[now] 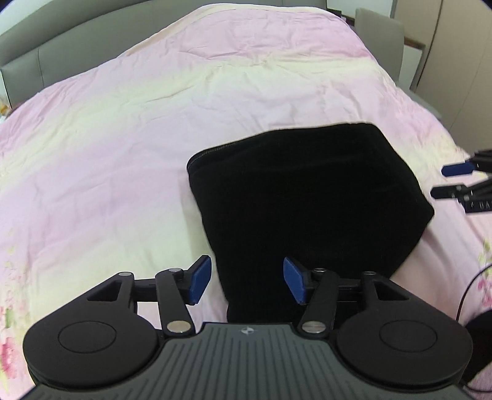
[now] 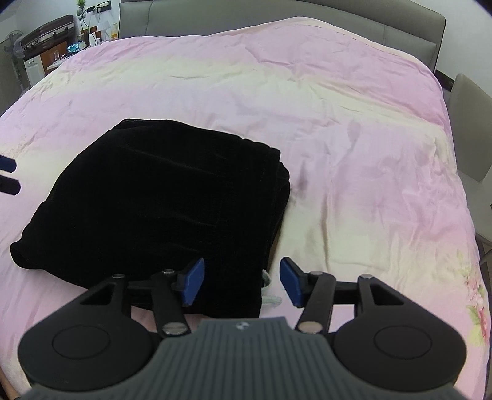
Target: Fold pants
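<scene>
Pants [image 1: 307, 200] lie folded on pink bedspread [image 1: 123, 138], grey headboard [image 2: 276, 15] beyond; both grippers' fingers spread, empty.

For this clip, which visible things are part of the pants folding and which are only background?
Part of the job:
- black pants, folded into a bundle
- pink bedspread, the surface they lie on
- left tool, open, nothing held
- right tool, open, nothing held

Just lying about:
- grey headboard
- suitcase
- fan
- grey chair
</scene>
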Demonstrator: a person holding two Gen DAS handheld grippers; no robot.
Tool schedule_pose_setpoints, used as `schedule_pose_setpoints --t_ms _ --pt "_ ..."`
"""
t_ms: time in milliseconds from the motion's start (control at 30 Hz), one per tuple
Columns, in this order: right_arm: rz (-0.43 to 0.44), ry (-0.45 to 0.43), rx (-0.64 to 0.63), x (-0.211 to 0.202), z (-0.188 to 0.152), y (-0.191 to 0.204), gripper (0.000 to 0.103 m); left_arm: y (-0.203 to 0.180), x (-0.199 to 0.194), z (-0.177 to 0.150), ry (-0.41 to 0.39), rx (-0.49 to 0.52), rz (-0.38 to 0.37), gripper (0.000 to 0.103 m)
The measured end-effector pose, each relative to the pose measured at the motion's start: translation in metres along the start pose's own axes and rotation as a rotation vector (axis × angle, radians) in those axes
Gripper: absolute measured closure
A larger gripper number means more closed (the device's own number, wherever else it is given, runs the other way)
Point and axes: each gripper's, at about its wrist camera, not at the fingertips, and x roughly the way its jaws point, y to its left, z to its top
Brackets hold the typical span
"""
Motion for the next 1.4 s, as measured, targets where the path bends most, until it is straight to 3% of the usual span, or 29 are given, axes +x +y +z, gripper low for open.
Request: schedule_pose_setpoints --t_ms 67,133,200,367,600,833,967,1067,1167,1233,1300,1400 --pt "-0.002 0.008 -0.005 0.004 0.008 -0.003 0.046 0.005 0.015 0.008 0.006 -0.026 -0.012 0.038" --pt "0.009 0.022 0.008 0.012 0.016 -0.009 0.032 0.013 0.03 0.015 0.028 -0.059 -0.031 0.036" --pt "0.028 0.046 0.041 0.022 0.023 -0.017 0.027 0.022 0.046 0.019 0.055 -0.102 -0.055 0.036" --pt "0.139 0.125 0.232 0.06 0.035 -0.052 0.026 0.049 0.079 0.02 0.119 -0.22 -0.114 0.034" --pt "0.317 0.22 0.469 0.116 0.032 -0.083 0.025 0.08 0.109 0.013 0.141 -0.36 -0.239 0.019" --pt "0.472 0.259 0.633 0.157 0.007 -0.097 0.015 0.095 0.132 0.006 0.142 -0.451 -0.343 0.02" --pt "0.538 0.253 0.68 0.17 -0.002 -0.101 0.015 0.099 0.142 0.004 0.132 -0.492 -0.382 0.023" --pt "0.56 0.241 0.688 0.176 -0.005 -0.093 0.019 0.097 0.145 0.005 0.123 -0.506 -0.39 0.033" --pt "0.534 0.231 0.676 0.177 -0.004 -0.081 0.022 0.095 0.145 0.006 0.122 -0.527 -0.386 0.039" --pt "0.517 0.229 0.664 0.174 -0.001 -0.078 0.03 0.092 0.141 0.008 0.121 -0.517 -0.371 0.044" --pt "0.498 0.225 0.655 0.167 0.003 -0.075 0.035 0.087 0.134 0.011 0.12 -0.504 -0.346 0.056" --pt "0.446 0.21 0.622 0.153 0.015 -0.062 0.042 0.075 0.122 0.019 0.111 -0.469 -0.295 0.064"
